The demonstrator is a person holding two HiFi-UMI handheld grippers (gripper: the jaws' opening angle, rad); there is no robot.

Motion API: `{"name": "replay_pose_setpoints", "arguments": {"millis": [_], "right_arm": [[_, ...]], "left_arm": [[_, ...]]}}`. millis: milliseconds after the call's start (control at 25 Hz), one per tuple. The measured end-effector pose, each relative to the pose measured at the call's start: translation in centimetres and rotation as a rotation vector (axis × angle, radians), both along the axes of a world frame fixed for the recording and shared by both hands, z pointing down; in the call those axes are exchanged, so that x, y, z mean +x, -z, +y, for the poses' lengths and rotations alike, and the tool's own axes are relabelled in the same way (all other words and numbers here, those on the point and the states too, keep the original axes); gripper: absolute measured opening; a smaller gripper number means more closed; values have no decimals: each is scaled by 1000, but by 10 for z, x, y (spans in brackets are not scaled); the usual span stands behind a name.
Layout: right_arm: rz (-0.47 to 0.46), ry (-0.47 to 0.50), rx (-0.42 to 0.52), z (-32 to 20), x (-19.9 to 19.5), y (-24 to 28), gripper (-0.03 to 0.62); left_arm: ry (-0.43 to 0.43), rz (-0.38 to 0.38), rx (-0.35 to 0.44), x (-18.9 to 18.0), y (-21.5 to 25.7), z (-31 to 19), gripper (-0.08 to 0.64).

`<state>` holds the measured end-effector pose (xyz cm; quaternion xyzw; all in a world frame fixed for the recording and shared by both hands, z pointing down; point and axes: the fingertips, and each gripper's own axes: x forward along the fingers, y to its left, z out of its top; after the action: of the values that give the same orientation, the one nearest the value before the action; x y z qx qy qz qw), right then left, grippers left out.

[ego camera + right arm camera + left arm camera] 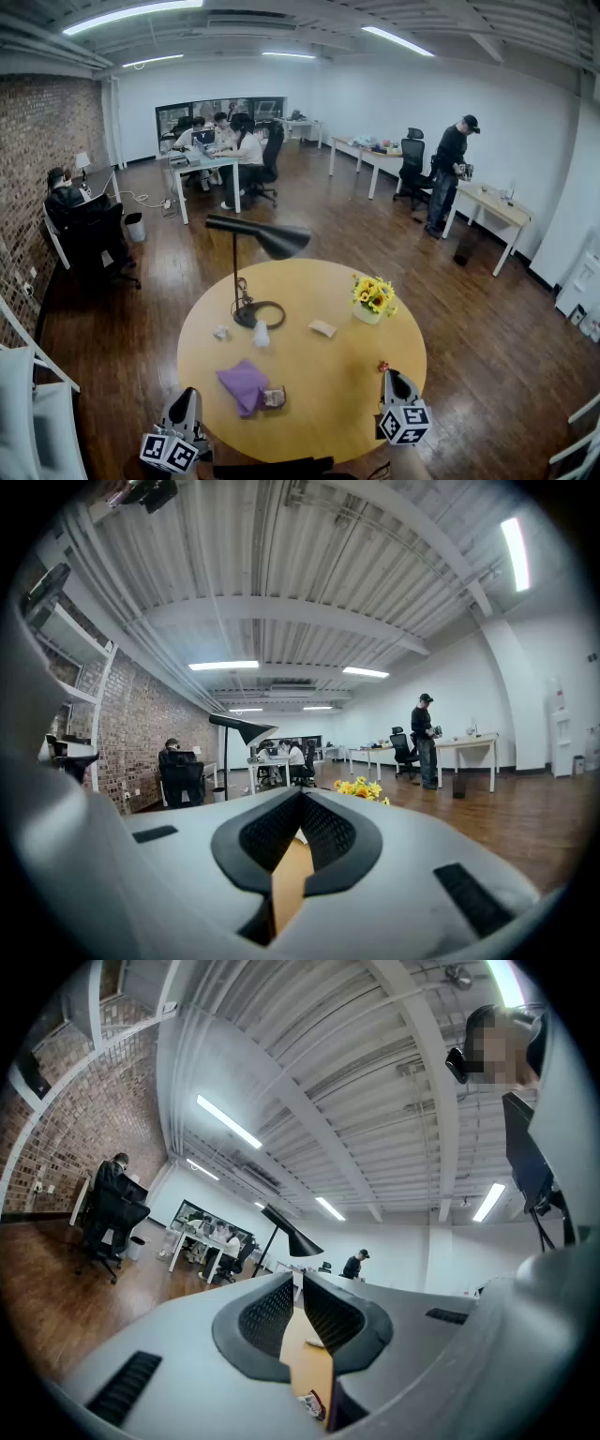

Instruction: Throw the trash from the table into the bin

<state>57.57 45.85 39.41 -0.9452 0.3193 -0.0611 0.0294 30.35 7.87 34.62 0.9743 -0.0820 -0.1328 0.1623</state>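
A round yellow table [328,394] carries several scraps: a purple cloth [243,384], a small printed wrapper [274,397] beside it, a crumpled white bit [221,332], a pale clear piece [262,335] and a beige slip [322,328]. My left gripper [190,394] hovers at the table's near left edge, shut and empty, just left of the cloth. In the left gripper view its jaws [298,1283] meet, with the wrapper [314,1402] low between them. My right gripper [389,373] sits at the near right edge, shut and empty; its tips [301,799] touch. A small bin [135,227] stands far off on the floor.
A black desk lamp [258,239] stands mid-table and a pot of yellow flowers [373,298] at its right. A white chair [28,394] is close on the left. Desks with seated people [225,150] and a standing person [448,173] fill the back.
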Motion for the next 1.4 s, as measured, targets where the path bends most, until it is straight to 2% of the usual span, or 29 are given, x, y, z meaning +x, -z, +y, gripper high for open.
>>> {"name": "replay_pose_setpoints", "arguments": {"millis": [320, 520, 880, 1160, 1320, 1400], "right_arm": [[5, 8, -18, 10, -2, 0, 5], [-33, 7, -31, 14, -4, -16, 5], [-46, 171, -82, -36, -24, -17, 5], [-109, 224, -39, -59, -46, -32, 5], [-145, 219, -12, -56, -46, -38, 5], [-149, 232, -27, -57, -49, -42, 5]], "left_arm": [[5, -53, -29, -11, -26, 11, 35], [14, -77, -43, -15, -39, 16, 35], [27, -85, -55, -18, -31, 19, 42], [28, -118, -63, -29, -38, 24, 43], [20, -117, -70, -29, -40, 24, 43], [16, -125, -82, -28, -44, 24, 43]]}}
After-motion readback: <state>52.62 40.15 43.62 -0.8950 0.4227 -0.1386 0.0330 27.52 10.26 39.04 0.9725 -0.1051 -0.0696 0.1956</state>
